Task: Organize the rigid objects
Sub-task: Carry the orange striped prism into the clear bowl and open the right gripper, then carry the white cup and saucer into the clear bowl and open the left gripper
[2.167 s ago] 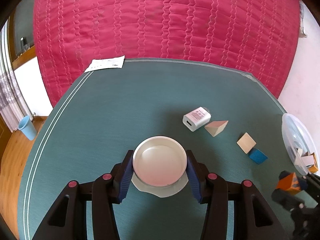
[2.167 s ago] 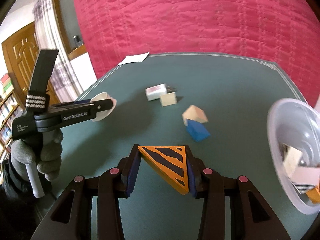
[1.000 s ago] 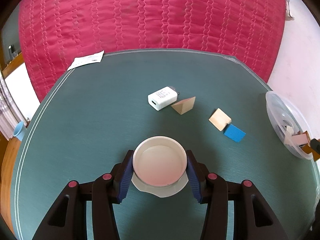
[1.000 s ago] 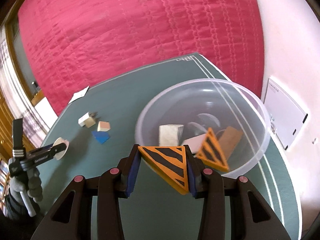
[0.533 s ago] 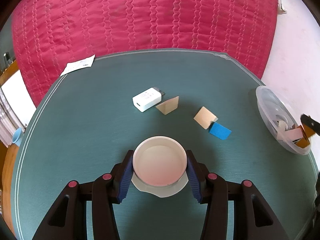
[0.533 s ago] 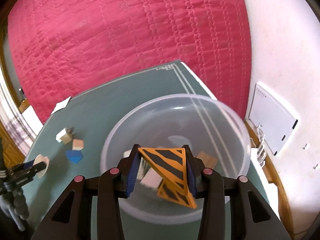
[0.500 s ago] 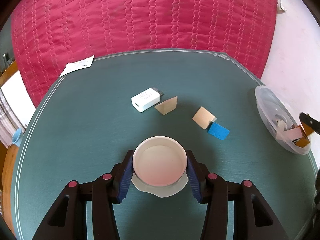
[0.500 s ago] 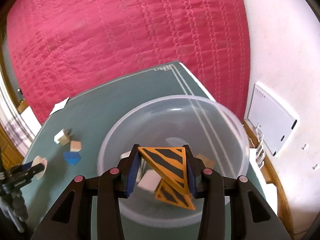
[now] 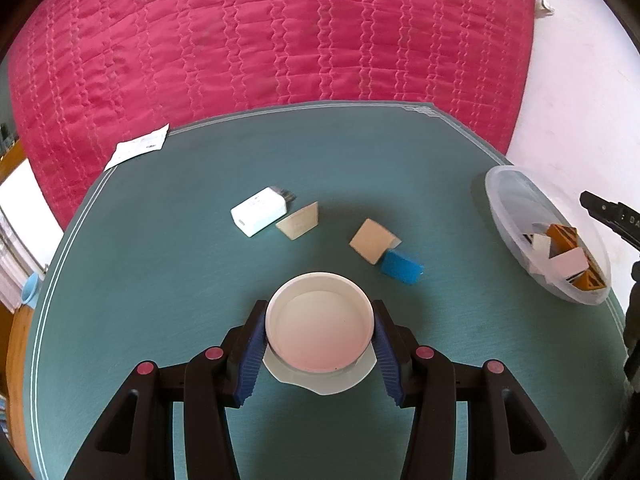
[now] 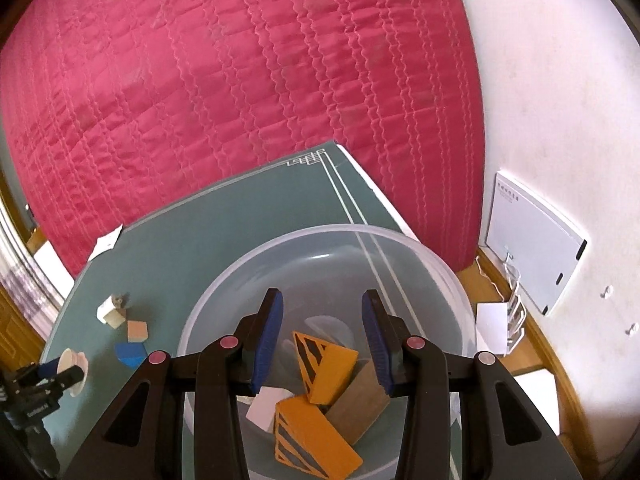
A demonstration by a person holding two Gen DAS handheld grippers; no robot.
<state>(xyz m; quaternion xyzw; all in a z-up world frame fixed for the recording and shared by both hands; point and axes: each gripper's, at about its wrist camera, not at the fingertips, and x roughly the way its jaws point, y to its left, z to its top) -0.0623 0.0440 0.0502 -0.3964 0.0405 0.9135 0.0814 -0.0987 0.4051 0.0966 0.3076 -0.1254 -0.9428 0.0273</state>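
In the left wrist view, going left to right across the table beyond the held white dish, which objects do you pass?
Paper slip → white charger → tan wedge block → tan cube → blue block → clear plastic bowl holding blocks.

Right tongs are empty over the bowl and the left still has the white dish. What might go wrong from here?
1. The clear bowl sits at the table's edge; a bump from the right tongs as they pull out might shove it off.
2. The striped wedges are piled loosely, so further pieces may bounce or slide.
3. The left tongs pinch the white dish only by its rim; it may slip.
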